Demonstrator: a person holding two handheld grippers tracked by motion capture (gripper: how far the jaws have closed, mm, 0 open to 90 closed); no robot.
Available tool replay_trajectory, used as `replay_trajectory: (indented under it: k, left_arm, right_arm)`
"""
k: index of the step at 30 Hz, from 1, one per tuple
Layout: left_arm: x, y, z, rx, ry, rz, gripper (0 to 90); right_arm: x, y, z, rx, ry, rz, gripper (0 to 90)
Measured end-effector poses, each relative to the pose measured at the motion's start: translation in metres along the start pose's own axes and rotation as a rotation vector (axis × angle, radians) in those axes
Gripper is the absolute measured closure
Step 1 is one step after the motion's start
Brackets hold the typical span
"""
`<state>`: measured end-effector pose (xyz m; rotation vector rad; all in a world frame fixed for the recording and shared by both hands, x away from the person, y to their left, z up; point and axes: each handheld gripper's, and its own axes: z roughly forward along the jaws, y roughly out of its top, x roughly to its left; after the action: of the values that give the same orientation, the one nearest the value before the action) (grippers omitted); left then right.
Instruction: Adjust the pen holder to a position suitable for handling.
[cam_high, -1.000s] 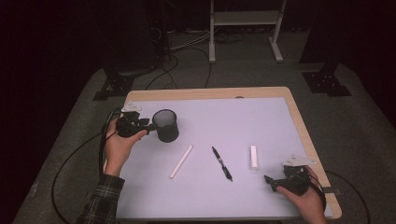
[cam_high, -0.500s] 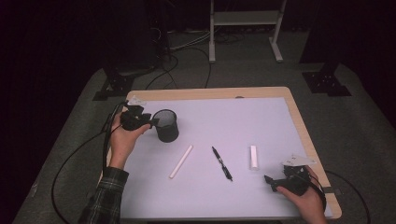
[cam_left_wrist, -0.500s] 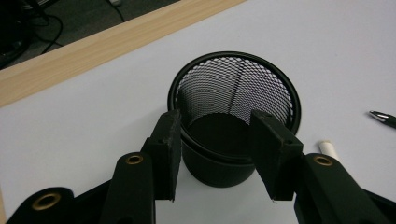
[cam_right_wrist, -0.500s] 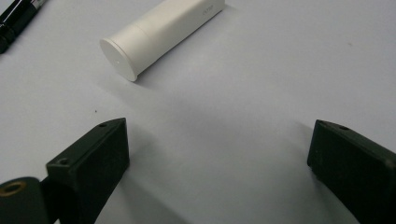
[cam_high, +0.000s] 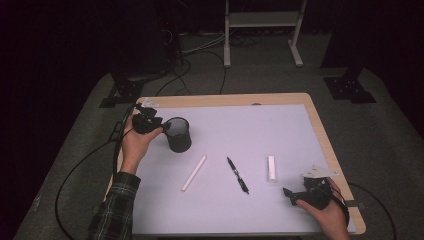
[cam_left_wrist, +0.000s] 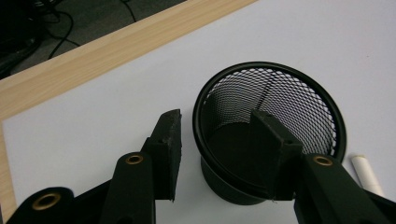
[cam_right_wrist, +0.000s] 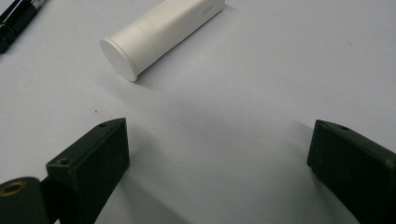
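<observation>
A black mesh cup (cam_high: 179, 136) stands at the left of the white mat (cam_high: 250, 130). My left gripper (cam_high: 162, 126) reaches it from the left. In the left gripper view the cup (cam_left_wrist: 299, 98) has one jaw outside its rim and the other inside. My left gripper (cam_left_wrist: 219, 116) is open, with gaps between the pads and the wall. My right gripper (cam_high: 289, 192) rests open at the front right. A short white cylinder (cam_right_wrist: 159, 32) lies just ahead of the right gripper (cam_right_wrist: 219, 128).
A black pen (cam_high: 237, 175) and a thin white stick (cam_high: 194, 172) lie mid-mat, with the white cylinder (cam_high: 271, 168) to their right. The stick's end (cam_left_wrist: 366, 170) lies beside the cup. The wooden table edge (cam_high: 320, 130) frames the mat. Cables and stand legs cover the floor behind.
My left hand has shifted away from the person and slightly right, bringing its jaws over the cup's rim. The cup has stayed in place. The right hand has not moved.
</observation>
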<state>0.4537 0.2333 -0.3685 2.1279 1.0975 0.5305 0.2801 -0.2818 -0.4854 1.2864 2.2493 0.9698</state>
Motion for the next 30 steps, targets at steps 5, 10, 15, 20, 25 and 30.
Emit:
replay_trajectory:
  k: [5, 10, 15, 20, 25, 30]
  left_arm:
    - [0.004, -0.001, 0.008, 0.004, 0.004, -0.013, 54.6]
    - [0.006, -0.002, 0.015, 0.02, 0.009, -0.02, 54.9]
    - [0.006, -0.003, 0.022, 0.035, 0.005, -0.021, 56.8]
    - [0.007, -0.004, 0.029, 0.054, -0.001, -0.021, 59.3]
    - [0.008, -0.005, 0.036, 0.072, -0.014, -0.026, 62.5]
    - [0.009, -0.006, 0.04, 0.076, -0.019, -0.031, 67.8]
  right_arm:
    - [0.0, 0.0, 0.0, 0.0, 0.0, 0.0, 4.5]
    - [0.0, 0.0, 0.0, 0.0, 0.0, 0.0, 4.4]
    - [0.0, 0.0, 0.0, 0.0, 0.0, 0.0, 4.5]
    - [0.0, 0.0, 0.0, 0.0, 0.0, 0.0, 4.5]
    - [0.0, 0.0, 0.0, 0.0, 0.0, 0.0, 4.5]
    - [0.0, 0.0, 0.0, 0.0, 0.0, 0.0, 4.5]
